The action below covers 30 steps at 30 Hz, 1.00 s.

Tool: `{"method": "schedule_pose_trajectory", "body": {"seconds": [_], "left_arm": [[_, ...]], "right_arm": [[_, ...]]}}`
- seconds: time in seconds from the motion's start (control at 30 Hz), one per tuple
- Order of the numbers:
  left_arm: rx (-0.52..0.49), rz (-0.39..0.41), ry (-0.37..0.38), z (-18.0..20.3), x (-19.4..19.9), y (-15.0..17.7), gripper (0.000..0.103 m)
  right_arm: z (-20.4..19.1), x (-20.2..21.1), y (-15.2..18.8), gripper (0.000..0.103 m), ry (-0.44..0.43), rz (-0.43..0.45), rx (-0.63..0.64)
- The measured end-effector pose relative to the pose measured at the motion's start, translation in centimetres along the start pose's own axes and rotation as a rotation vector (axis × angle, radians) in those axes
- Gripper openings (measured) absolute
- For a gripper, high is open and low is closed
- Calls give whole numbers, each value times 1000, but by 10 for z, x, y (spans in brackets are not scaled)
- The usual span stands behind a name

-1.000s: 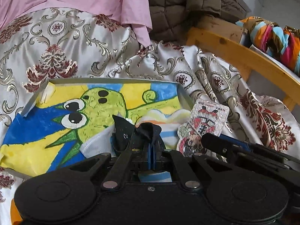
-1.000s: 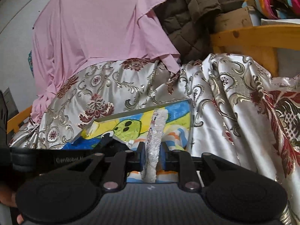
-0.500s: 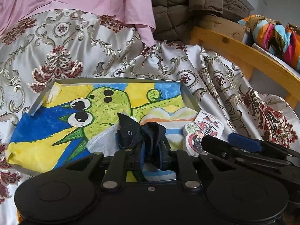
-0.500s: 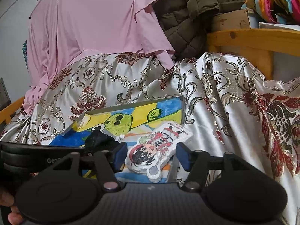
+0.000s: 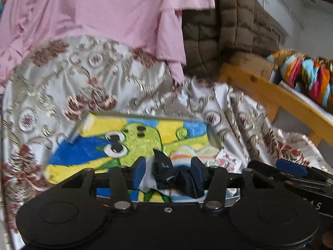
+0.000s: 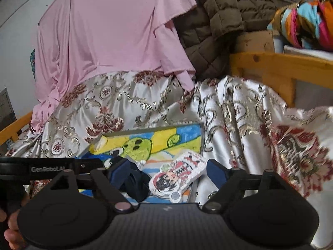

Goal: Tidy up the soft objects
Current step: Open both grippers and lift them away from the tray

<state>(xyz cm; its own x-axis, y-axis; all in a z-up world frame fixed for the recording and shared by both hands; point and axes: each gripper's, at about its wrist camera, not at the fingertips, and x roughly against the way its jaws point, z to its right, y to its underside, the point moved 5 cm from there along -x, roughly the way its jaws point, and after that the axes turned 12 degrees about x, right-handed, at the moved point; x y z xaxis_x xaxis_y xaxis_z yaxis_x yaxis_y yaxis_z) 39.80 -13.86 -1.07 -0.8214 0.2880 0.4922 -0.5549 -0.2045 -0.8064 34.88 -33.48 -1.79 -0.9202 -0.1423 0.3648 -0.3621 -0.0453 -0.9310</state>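
Now, label by label:

Left gripper (image 5: 169, 171): points forward and somewhat downward over the near edge of the tray; its jaws have just been opening and stand parted, the blue pads (image 5: 139, 173) clear of the cloth on the left side, while on the right the cloth lies against or just beside the other pad, which one I cannot tell.

Dark sock (image 5: 166, 170): a crumpled black-navy bundle lying between the left gripper's fingers, resting on the tray's near part, one corner sticking up; also seen in the right wrist view, left of the pouch.

Right gripper (image 6: 164, 171): aimed forward and slightly down, jaws spread wide after just opening, nothing pressed by the pads.

Cartoon pouch (image 6: 179, 176): white padded piece with a red-and-black printed figure, lying flat at the tray's near right corner, between the right gripper's fingers but touching neither; a round tag hangs at its near end.

Tray (image 6: 154, 130): shallow grey-rimmed tray lined with a painted green creature on yellow and blue, set on the brocade cloth (image 6: 239, 112).

Hand (image 6: 11, 229): a person's fingers show at the lower left, wrapped around the left gripper's handle.

Far side: pink garment (image 6: 116, 31) draped behind, brown quilted coat (image 6: 218, 16) to its right, wooden rail (image 6: 281, 64) and striped bundle (image 6: 308, 18) at far right.
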Motion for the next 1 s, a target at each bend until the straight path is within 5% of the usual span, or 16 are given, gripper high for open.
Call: {"method": "schedule_pose_trajectory", "body": {"seconds": [0.67,1.0], "left_arm": [[-25,289,79,15,182,-7,101],[-34,342,90,2,245,17,102]], "right_arm": [[-51,150,-52,103,39,248,92],[-82,204,-45,103,65,323,129]]}}
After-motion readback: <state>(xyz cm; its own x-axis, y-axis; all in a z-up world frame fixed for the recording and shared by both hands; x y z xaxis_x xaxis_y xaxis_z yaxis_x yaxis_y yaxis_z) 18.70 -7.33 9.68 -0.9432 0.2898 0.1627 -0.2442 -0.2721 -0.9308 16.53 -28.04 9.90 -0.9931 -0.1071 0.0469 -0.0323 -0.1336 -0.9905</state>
